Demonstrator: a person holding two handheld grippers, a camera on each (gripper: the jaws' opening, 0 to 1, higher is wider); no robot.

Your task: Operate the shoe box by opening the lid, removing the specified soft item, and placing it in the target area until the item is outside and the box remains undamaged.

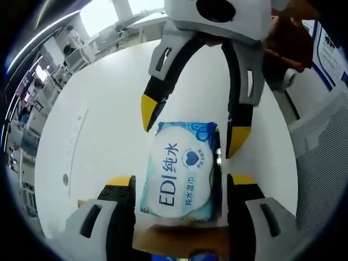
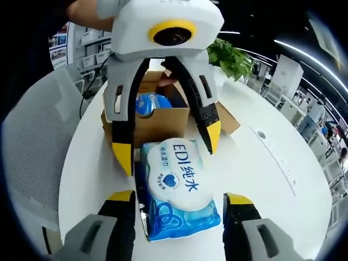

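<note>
We see the wet wipes pack lying on the white table just in front of the open shoe box. The left gripper and the right gripper both straddle the pack, jaws spread, neither visibly squeezing. If they both close and pull apart, we judge the soft wrapper could tear.

A round white table carries an open brown cardboard shoe box, its flaps spread, and a blue-and-white pack of wet wipes lying flat on the tabletop just in front of the box, with a small round port set into the surface.
</note>
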